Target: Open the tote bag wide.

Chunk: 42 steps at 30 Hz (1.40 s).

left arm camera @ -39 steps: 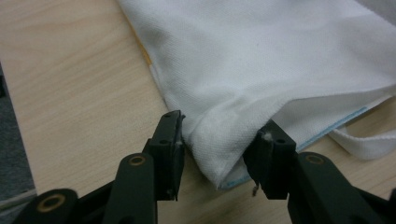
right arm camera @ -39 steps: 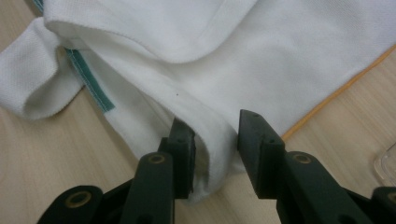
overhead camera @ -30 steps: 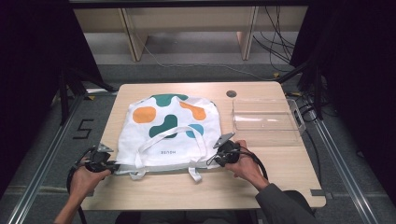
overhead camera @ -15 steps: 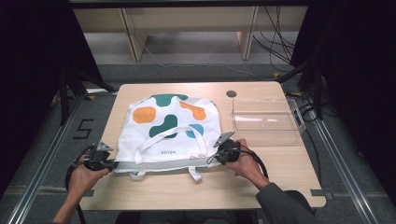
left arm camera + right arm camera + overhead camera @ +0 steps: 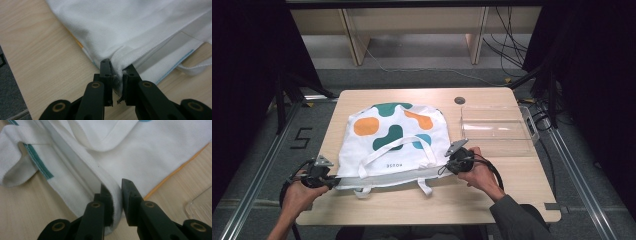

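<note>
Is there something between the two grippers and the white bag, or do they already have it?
Nothing visible stands between them. The left gripper has its jaws closed on the near left corner of the white tote bag, and the right gripper pinches the hem at the near right corner. The clear tray lies apart, to the right.

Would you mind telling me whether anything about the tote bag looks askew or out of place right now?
The tote bag lies mostly flat, both grippers pinching its open hem. One handle trails loose under the hem onto the table; the other lies across the front. Nothing looks damaged.
</note>
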Each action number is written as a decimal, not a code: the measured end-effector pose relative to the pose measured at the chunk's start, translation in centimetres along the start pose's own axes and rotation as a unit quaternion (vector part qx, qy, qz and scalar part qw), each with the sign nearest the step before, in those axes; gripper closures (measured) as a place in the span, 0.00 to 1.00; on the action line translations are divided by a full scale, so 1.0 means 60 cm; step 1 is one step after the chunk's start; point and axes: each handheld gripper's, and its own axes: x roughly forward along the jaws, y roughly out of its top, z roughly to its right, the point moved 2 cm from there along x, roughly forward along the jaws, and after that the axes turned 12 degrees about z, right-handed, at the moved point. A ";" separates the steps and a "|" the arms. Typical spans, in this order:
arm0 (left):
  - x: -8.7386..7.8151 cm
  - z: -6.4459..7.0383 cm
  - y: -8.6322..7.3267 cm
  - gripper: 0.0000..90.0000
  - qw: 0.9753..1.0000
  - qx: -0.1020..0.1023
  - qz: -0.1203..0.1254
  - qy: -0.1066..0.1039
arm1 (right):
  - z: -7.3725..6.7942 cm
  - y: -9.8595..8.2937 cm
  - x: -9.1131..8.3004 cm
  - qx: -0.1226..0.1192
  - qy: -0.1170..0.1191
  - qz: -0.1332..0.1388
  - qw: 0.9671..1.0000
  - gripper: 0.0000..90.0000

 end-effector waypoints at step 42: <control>-0.169 -0.007 0.144 0.90 0.995 0.066 0.002 -0.072 | 0.058 0.171 -0.160 -0.068 0.058 0.005 0.996 0.96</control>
